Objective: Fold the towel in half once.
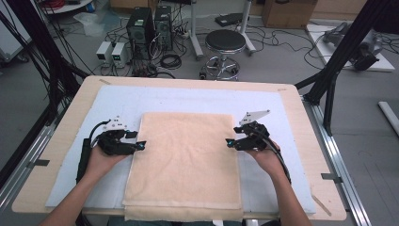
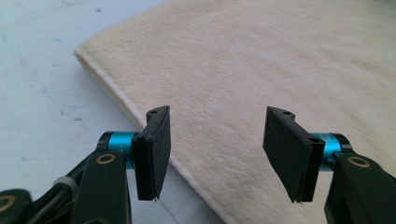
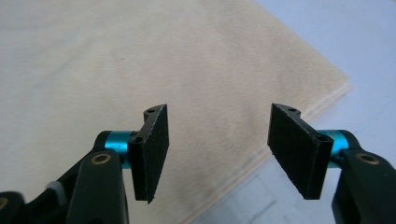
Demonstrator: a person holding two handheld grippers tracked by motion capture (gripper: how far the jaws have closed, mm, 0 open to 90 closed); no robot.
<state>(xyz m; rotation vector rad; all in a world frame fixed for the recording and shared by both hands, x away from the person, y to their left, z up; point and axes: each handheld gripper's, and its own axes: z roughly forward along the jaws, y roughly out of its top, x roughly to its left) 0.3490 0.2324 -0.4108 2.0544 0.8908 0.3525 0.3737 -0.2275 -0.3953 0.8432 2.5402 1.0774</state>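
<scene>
Both of your hand-held grippers are released: the left hand-held gripper point(image 1: 140, 145) and right hand-held gripper point(image 1: 230, 142) flank the folded towel point(image 1: 186, 157), jaws over its side edges. Lower evenly and pinch both edges at matching height.

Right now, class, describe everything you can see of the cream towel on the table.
The cream towel is a soft, fluffy-looking cloth, folded flat into a rectangle with layered edges showing along its sides. It lies on a pale blue mat, and its near end hangs slightly over the table's front edge. The left gripper and right gripper sit at its two side edges, jaws open, gripping nothing.
</scene>
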